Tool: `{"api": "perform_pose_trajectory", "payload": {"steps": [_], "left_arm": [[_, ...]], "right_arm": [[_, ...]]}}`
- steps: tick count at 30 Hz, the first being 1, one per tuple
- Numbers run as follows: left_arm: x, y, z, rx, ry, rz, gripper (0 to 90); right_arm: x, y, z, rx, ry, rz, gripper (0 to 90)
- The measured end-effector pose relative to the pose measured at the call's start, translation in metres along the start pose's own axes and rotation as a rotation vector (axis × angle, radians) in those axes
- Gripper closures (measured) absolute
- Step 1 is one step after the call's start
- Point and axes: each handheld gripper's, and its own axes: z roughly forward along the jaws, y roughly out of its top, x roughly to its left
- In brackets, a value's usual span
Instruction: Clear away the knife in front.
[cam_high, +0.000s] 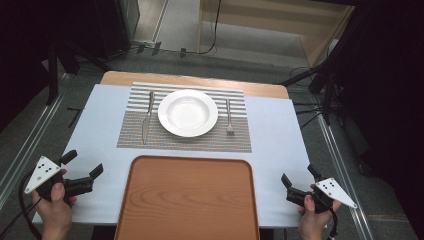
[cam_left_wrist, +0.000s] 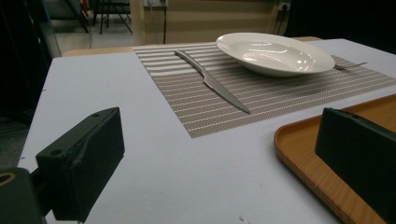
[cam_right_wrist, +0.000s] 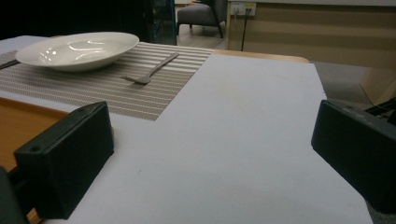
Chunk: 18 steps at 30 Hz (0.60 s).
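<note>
Lying between grippers: tray.

A knife is laid on a striped placemat beside a white plate. A wooden tray's corner is seen between wide-spread black jaws.

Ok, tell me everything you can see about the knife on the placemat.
The knife is one piece of plain silvery metal, slim, with a slightly curved outline. It lies flat on the striped placemat, left of the white plate and apart from it, blade tip toward the wooden tray. Nothing else touches it.
</note>
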Motion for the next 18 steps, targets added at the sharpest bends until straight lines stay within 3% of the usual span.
{"api": "perform_pose_trajectory", "payload": {"steps": [5,9,18], "left_arm": [[-0.006,0.009,0.001,0.013,-0.010,0.024,0.4],[-0.012,0.020,0.004,0.021,-0.010,0.004,0.4],[-0.022,0.047,0.032,0.094,-0.040,-0.018,0.4]], "right_arm": [[0.002,0.000,0.003,0.004,-0.004,-0.017,0.0],[-0.001,0.001,0.004,0.001,0.004,0.012,0.0],[0.002,0.000,0.006,0.011,0.018,0.000,0.0]]}}
